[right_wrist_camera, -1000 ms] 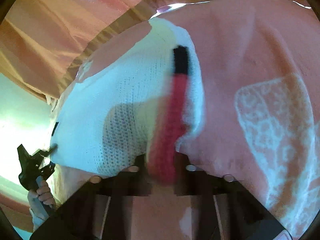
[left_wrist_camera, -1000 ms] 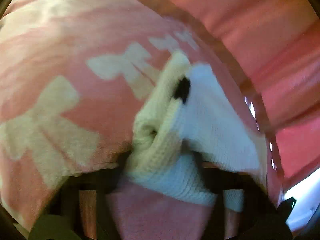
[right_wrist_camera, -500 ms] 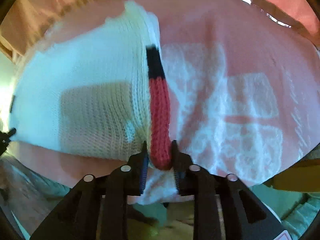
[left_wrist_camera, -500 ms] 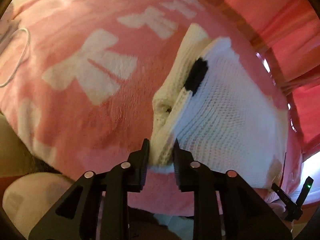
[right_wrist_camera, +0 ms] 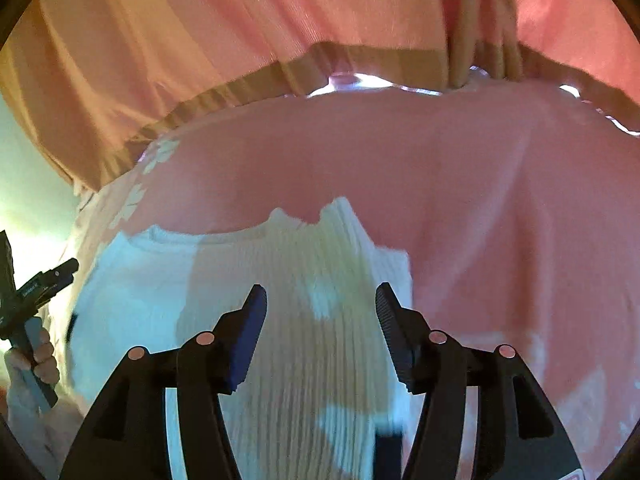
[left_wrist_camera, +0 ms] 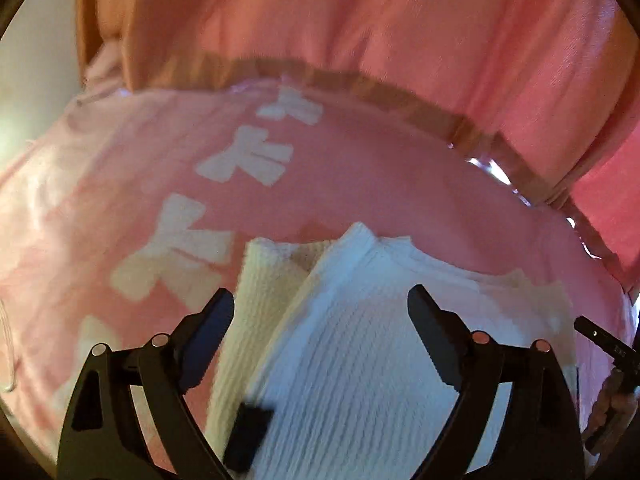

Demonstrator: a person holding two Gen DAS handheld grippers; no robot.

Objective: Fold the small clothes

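Note:
A white ribbed knit garment [left_wrist_camera: 360, 360] lies folded on a pink blanket [left_wrist_camera: 120, 184] with white bow prints. It has a black band [left_wrist_camera: 248, 436] at its near edge. My left gripper [left_wrist_camera: 320, 312] is open and empty just above the garment's left part. In the right wrist view the same garment [right_wrist_camera: 304, 320] lies under my right gripper [right_wrist_camera: 318, 304], which is open and empty over the garment's right part. The blanket [right_wrist_camera: 480, 200] spreads to the right.
Pink-orange curtains [left_wrist_camera: 400, 20] hang behind the blanket, also in the right wrist view [right_wrist_camera: 200, 40]. The other handheld gripper shows at the right edge of the left view [left_wrist_camera: 608, 352] and at the left edge of the right view [right_wrist_camera: 32, 300].
Both grippers were shut on the garment's edges half a second ago. Both have opened and let it go, and it now lies flat beneath them.

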